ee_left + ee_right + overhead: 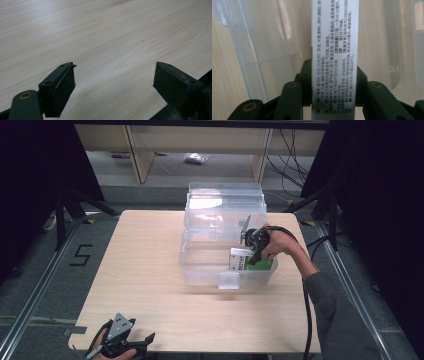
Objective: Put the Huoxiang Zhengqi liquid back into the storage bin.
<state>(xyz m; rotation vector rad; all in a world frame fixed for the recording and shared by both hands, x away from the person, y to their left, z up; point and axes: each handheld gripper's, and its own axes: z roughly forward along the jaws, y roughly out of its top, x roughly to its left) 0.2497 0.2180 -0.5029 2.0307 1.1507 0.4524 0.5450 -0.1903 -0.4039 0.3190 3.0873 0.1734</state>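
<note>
On the pale wooden table (150, 270), a clear plastic storage bin with an open hinged lid (200, 265) sits a little toward one o'clock of the table's middle, its lid (225, 202) standing up at the twelve o'clock side. Inside the bin, toward its four o'clock corner, a flat green and white cardboard box printed with small black text (240, 260) stands on edge.

The right gripper (252, 251) reaches down into the bin from about three o'clock, held in the person's right hand (277, 242), with the grey sleeve (335, 315) running back toward five o'clock. In the right gripper view, the box's narrow white printed side (333, 62) rises straight up toward twelve o'clock between the two black jaws, which press against it from the nine and three o'clock sides; the claw is closed tight on the box. The bin's clear walls (262, 50) show behind it.

The left gripper (131, 343) rests at the table's near edge, around seven o'clock, in the person's left hand (112, 351). In the left gripper view its jaws stand wide apart with bare table wood (112, 50) between them, holding nothing.
</note>
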